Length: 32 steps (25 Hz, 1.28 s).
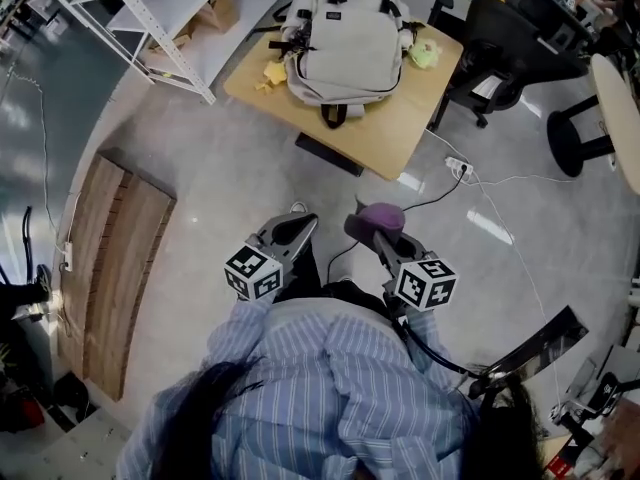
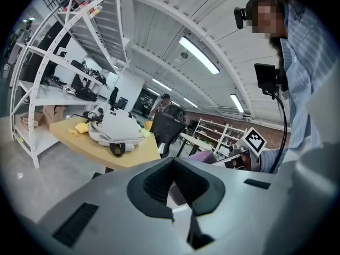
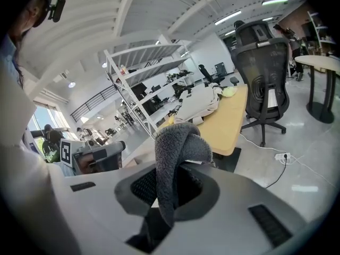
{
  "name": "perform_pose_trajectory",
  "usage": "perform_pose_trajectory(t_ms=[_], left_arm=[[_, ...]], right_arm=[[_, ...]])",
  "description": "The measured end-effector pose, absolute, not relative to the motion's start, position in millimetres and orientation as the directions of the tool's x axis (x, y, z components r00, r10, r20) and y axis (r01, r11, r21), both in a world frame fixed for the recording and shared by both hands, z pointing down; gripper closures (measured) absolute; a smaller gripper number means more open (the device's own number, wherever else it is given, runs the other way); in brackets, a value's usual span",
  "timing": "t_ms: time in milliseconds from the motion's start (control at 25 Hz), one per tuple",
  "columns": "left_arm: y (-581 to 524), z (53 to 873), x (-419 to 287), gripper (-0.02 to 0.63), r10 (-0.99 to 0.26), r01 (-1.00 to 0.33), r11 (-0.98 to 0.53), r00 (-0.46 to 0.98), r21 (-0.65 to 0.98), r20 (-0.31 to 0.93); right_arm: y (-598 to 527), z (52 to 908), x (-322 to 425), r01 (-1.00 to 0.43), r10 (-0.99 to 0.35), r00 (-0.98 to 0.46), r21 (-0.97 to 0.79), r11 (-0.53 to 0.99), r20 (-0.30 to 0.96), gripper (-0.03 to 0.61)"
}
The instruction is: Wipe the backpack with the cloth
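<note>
The soft, light cloth (image 3: 178, 153) is pinched in the right gripper (image 3: 169, 187), folded over. The left gripper (image 2: 174, 184) is closed on nothing. The floppy backpack (image 1: 345, 43) is laid on the table (image 1: 400, 133), well apart; its top could be held.

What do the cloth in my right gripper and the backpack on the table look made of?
The cloth: fuzzy, matte pile, likely microfibre or fleece; its nap shows and it droops. The backpack: pale, matte woven fabric, possibly canvas or nylon; it sags and creases.

Held near the torso, left tool (image 1: 298, 223) has jaws together, right tool (image 1: 366, 232) clamps the cloth (image 1: 381, 214)
</note>
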<state>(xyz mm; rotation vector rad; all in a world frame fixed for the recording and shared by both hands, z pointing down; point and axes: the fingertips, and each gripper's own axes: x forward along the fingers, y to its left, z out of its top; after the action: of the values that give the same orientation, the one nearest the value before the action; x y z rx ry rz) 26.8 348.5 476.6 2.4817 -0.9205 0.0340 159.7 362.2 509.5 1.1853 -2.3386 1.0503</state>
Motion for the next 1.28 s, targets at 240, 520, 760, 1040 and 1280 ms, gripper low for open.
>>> perform_pose_trajectory(t_ms=[240,520,760,1040,1280], left_arm=[[258,476,-40,0.609,-0.632,-0.638,-0.631,0.753,0.441,0.185],[186,482,-95,0.609,-0.620,-0.626,-0.638,0.763,0.448,0.184],[146,488,-125,0.609,-0.610,-0.618,-0.645,0.771,0.450,0.184],[130,492,-128,0.609,-0.618,-0.617,-0.630,0.766,0.472,0.177],[126,498,-131,0.609,-0.664,-0.657,-0.581,0.724,0.480,0.188]], right_arm=[[275,497,97,-0.788,-0.561,-0.615,-0.461,0.409,0.554,0.537],[203,487,33,-0.787,-0.553,-0.617,-0.433,0.440,0.560,0.537],[164,482,-10,-0.778,-0.532,-0.619,-0.358,0.516,0.578,0.537],[131,490,-27,-0.754,-0.484,-0.615,-0.286,0.591,0.622,0.537],[96,503,-55,-0.660,-0.406,-0.668,-0.246,0.709,0.623,0.537]])
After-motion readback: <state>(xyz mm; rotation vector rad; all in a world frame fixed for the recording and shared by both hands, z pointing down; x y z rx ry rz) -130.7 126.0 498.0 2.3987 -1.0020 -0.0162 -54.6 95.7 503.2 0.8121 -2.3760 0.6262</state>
